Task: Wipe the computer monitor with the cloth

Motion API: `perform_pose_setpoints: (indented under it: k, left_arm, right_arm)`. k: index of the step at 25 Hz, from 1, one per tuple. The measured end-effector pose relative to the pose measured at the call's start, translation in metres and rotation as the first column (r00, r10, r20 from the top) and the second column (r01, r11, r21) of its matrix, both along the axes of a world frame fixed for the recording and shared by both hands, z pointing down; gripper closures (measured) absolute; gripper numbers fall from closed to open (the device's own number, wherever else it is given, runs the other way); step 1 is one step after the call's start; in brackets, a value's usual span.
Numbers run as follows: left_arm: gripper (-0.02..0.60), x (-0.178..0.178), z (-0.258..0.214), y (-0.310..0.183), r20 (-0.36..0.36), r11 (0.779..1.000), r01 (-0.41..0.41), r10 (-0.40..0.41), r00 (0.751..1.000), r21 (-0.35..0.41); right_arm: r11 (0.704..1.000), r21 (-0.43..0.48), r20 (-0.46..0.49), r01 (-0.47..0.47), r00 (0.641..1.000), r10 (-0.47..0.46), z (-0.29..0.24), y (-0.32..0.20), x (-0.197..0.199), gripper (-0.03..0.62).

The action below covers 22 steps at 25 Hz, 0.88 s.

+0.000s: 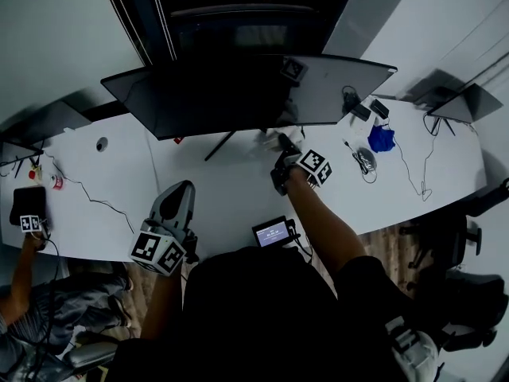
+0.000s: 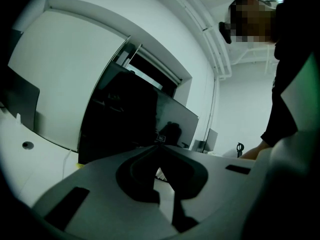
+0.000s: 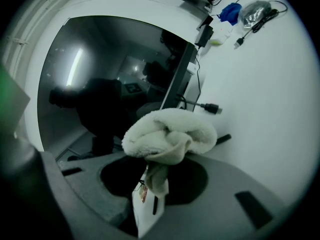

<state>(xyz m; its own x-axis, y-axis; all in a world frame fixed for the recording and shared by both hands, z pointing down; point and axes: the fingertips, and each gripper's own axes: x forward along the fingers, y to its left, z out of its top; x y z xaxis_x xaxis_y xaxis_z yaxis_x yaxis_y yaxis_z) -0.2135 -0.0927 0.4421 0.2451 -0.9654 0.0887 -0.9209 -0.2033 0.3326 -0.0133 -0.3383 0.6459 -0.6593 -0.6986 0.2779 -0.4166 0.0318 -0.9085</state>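
A wide dark monitor (image 1: 238, 94) stands at the middle of the white desk (image 1: 215, 197), its screen off. My right gripper (image 1: 280, 148) is just under the monitor's lower edge, right of the stand, shut on a white fluffy cloth (image 3: 170, 134). In the right gripper view the bunched cloth sticks out past the jaws, close to the glossy screen (image 3: 100, 84); whether they touch is unclear. My left gripper (image 1: 176, 201) hangs back over the desk's front edge, shut and holding nothing, pointing at the monitor (image 2: 120, 119).
A blue object (image 1: 382, 138) and a cable bundle (image 1: 364, 159) lie at the right. A small lit device (image 1: 272, 231) sits on the front edge. A laptop (image 1: 465, 102) stands far right. Another person's arm holds a gripper (image 1: 30, 224) at far left.
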Motion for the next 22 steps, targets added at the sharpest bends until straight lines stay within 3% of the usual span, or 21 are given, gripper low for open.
perform_pose_setpoints:
  k: [22]
  left_arm:
    - [0.586, -0.066, 0.007, 0.039, -0.012, 0.999, 0.037, -0.037, 0.999, -0.008]
  right_arm:
    - [0.997, 0.025, -0.029, 0.076, 0.997, -0.075, -0.004, 0.035, -0.085, 0.484]
